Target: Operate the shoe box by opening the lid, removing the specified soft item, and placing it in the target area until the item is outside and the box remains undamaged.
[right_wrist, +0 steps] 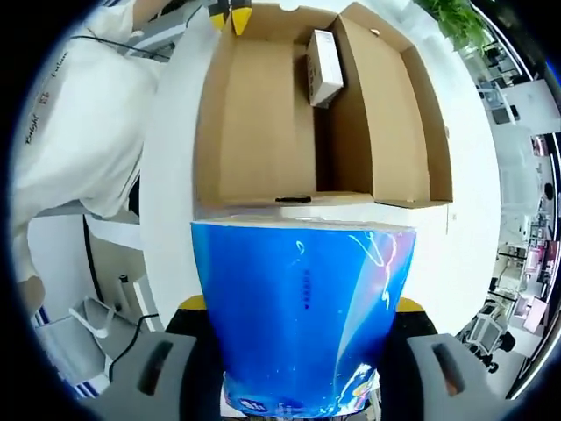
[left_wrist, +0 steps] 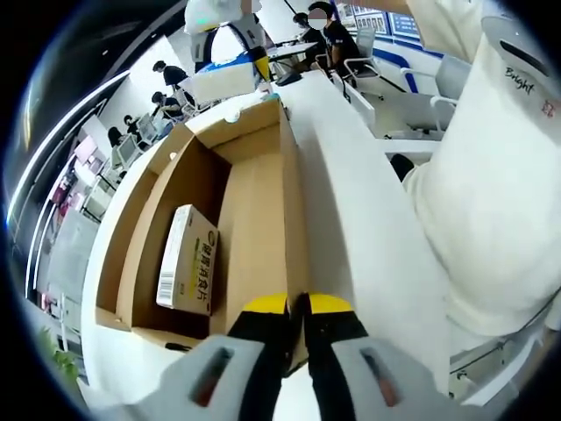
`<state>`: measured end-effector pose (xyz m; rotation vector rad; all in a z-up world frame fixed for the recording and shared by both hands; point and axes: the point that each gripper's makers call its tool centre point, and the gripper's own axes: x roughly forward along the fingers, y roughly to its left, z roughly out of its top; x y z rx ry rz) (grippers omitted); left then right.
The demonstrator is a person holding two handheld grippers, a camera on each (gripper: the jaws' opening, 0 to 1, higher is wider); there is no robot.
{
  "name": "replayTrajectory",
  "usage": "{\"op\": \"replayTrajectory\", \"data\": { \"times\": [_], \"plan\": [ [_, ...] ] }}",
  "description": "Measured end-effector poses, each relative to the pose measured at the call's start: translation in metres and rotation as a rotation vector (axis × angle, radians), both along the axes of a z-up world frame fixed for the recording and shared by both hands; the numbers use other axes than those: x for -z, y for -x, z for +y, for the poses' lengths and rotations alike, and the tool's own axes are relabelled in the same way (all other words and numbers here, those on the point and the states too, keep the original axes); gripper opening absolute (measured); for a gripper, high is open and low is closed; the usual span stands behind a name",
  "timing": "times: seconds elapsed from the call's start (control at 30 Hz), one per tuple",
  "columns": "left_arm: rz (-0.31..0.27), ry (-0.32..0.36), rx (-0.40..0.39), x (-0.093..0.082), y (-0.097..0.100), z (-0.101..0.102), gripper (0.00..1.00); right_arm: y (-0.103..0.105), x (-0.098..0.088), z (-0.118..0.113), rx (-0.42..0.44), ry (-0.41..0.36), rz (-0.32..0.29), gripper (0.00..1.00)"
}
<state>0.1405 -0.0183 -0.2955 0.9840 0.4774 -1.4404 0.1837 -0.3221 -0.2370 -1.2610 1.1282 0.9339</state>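
Note:
An open brown cardboard shoe box (left_wrist: 140, 254) lies on a white table. Inside it rests a small white and yellow carton (left_wrist: 187, 260). My left gripper (left_wrist: 298, 305) is shut on the upright edge of the box's opened lid (left_wrist: 259, 228), its yellow-tipped jaws pinching the cardboard. In the right gripper view, my right gripper (right_wrist: 301, 304) is shut on a soft blue plastic pack (right_wrist: 298, 263), held in front of the shoe box (right_wrist: 412, 132) and outside it. The small carton (right_wrist: 323, 66) shows at the box's far end, and the left gripper (right_wrist: 230, 12) at the lid's far corner.
The white table (left_wrist: 368, 228) runs past the box on both sides. A person in white clothing (left_wrist: 491, 193) stands close beside it, also seen as a white sleeve (right_wrist: 70, 105). Several people sit at desks (left_wrist: 324, 35) behind. A green plant (right_wrist: 456, 17) stands beyond the table.

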Motion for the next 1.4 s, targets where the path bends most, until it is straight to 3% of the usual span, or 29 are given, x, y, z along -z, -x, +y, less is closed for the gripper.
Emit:
{"op": "replayTrajectory", "data": {
  "times": [0.9,1.4],
  "plan": [
    [-0.002,0.005,0.002,0.000,0.002,-0.001,0.05,-0.001,0.033,-0.018,0.012,0.021,0.025,0.71],
    [-0.003,0.006,0.003,0.000,0.003,-0.001,0.05,-0.001,0.038,-0.021,-0.022,0.046,0.032,0.73]
  ]
}}
